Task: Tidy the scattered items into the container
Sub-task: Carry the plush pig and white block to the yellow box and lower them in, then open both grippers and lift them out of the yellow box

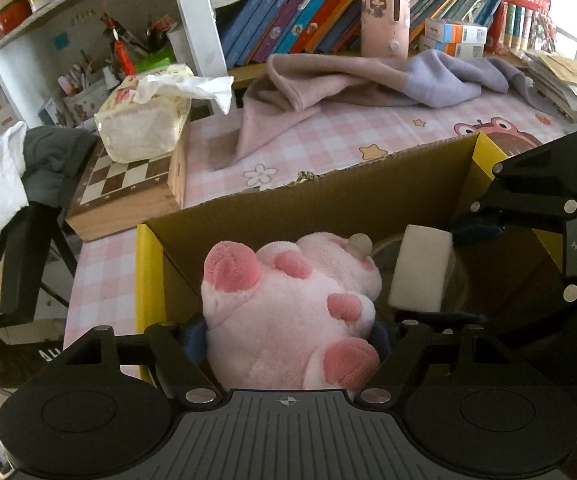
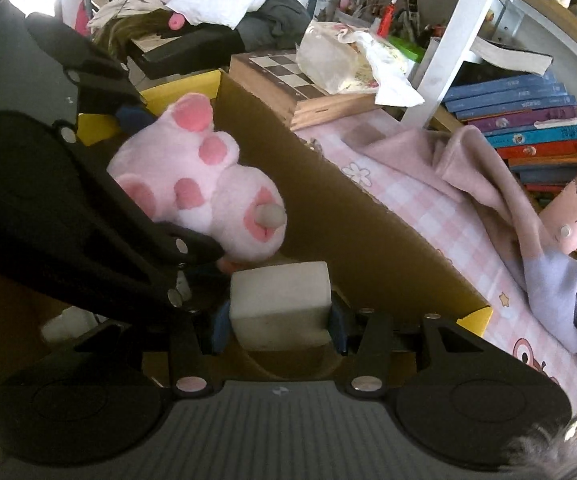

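Observation:
A pink plush toy (image 1: 288,312) with darker pink spots is held between the fingers of my left gripper (image 1: 288,338), over the open cardboard box (image 1: 328,200). The plush also shows in the right wrist view (image 2: 204,184), with the left gripper's black body (image 2: 88,208) beside it. My right gripper (image 2: 278,326) is shut on a white rectangular block (image 2: 280,304) just inside the box (image 2: 348,216). The block (image 1: 420,268) and the right gripper (image 1: 536,200) also show in the left wrist view, right of the plush. The box floor is mostly hidden.
The box stands on a pink checked tablecloth (image 1: 328,136). A pink and lilac cloth (image 1: 368,80) lies behind it. A wooden chess box (image 1: 128,188) with a tissue pack (image 1: 144,120) on top stands at the left. Bookshelves (image 1: 328,4) line the back.

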